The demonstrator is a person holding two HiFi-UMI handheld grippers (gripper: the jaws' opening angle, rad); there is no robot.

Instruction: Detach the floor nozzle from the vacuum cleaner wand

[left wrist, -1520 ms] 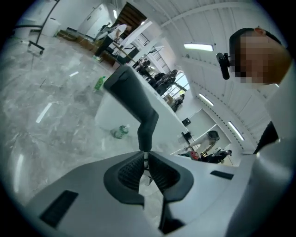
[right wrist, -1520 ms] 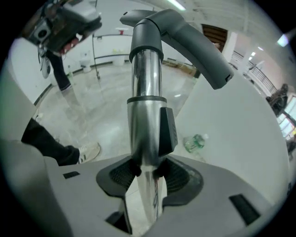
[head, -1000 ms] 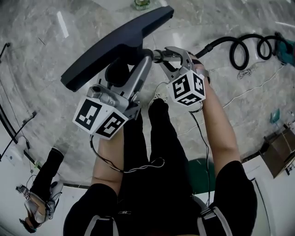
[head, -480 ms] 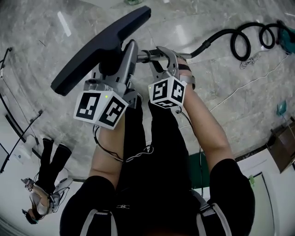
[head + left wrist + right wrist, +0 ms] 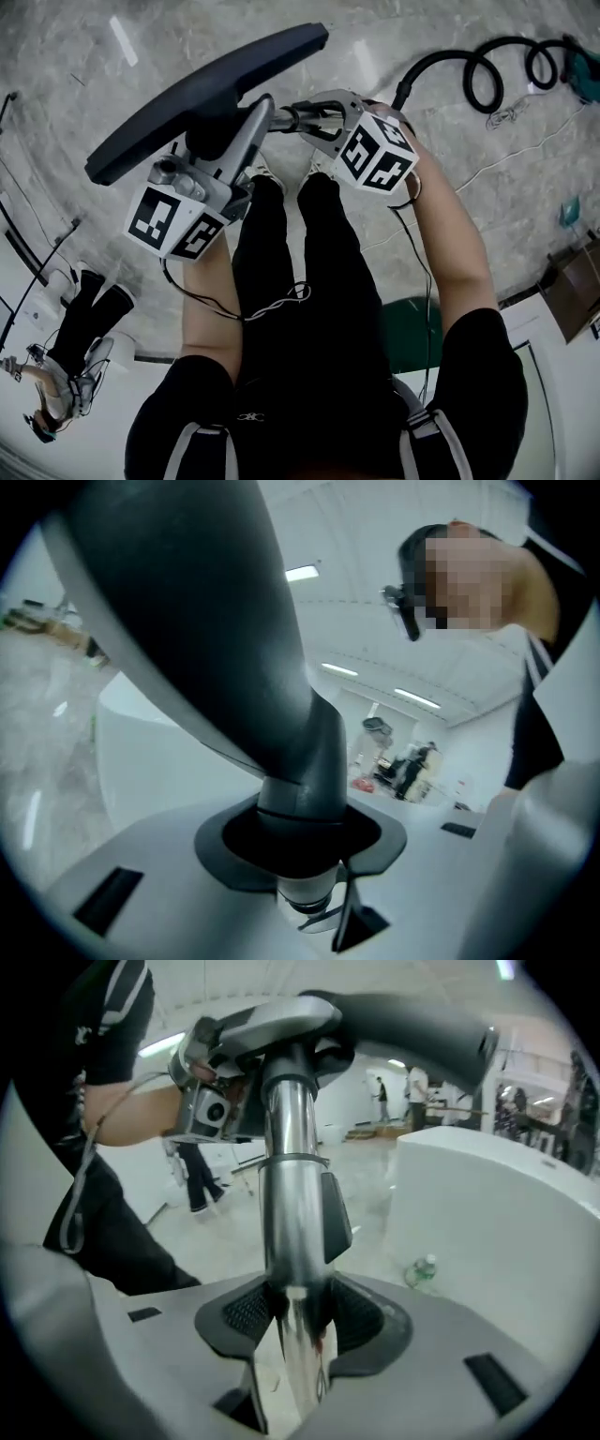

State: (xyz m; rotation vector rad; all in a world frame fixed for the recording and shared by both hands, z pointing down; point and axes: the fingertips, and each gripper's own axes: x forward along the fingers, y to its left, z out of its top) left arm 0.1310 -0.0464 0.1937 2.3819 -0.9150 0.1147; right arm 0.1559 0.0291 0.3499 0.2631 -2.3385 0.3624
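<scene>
The dark grey floor nozzle (image 5: 206, 89) is held up over the person's knees, its long head slanting across the head view. My left gripper (image 5: 234, 129) is shut on the nozzle's thick neck (image 5: 302, 761), which fills the space between the black pads (image 5: 225, 841). My right gripper (image 5: 305, 117) comes in from the right and is shut on the shiny metal wand (image 5: 295, 1194), just behind the joint with the nozzle (image 5: 412, 1026). The wand (image 5: 291, 116) still sits in the nozzle neck. The joint itself is partly hidden by the left gripper's body.
A black coiled hose (image 5: 487, 75) lies on the marble floor at the upper right, with a white cable (image 5: 506, 173) near it. A green stool seat (image 5: 408, 333) shows under the person. Another person (image 5: 66, 366) stands at the lower left. A water bottle (image 5: 419, 1271) lies on the floor.
Both grippers and the nozzle have shifted left in the head view, and the nozzle head has swung to a flatter slant. The right gripper stays on the wand.
</scene>
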